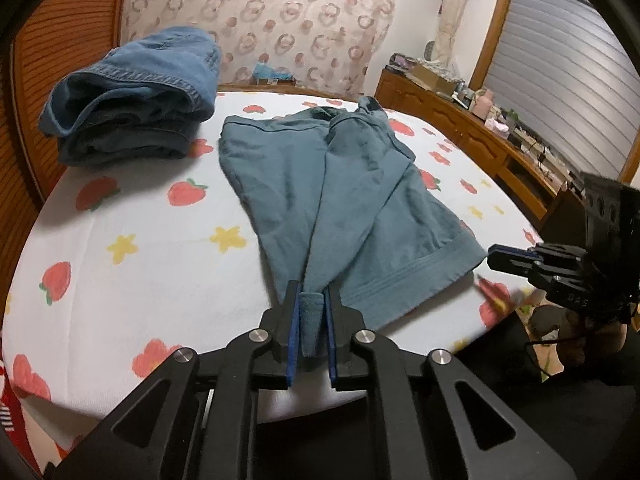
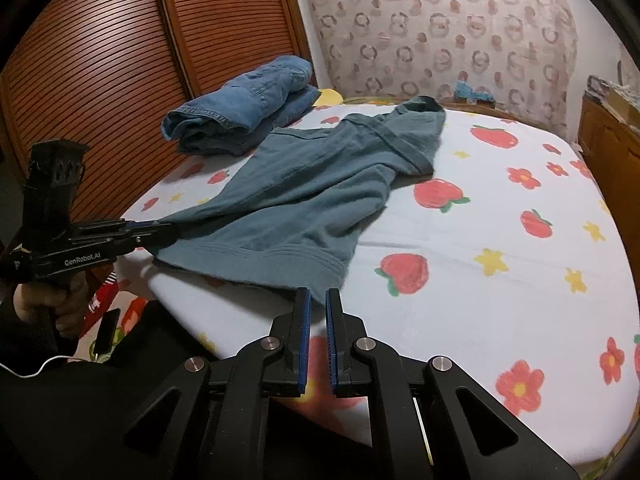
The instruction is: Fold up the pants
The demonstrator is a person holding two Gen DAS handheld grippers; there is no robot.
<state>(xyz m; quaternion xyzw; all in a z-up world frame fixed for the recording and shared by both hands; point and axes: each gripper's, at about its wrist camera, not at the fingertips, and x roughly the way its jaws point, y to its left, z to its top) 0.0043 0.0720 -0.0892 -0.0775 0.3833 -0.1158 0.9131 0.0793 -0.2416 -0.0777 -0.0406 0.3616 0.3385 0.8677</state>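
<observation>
One pair of teal pants [image 1: 320, 184] lies spread on the fruit-print bed sheet [image 1: 140, 256], with one folded stack of denim garments [image 1: 132, 100] at its 10 o'clock and two grippers at the near edge. The left gripper [image 1: 312, 316] is clenched on a bunched corner of the pants hem; the right gripper [image 2: 318, 300] stands released, jaws apart with only sheet between them, just beside the hem at 6 o'clock. Only the left wrist view shows the wooden sideboard [image 1: 472, 128] at 2 o'clock, while only the right wrist view shows the person's left hand [image 2: 52, 300] on the gripper handle at 9 o'clock.
</observation>
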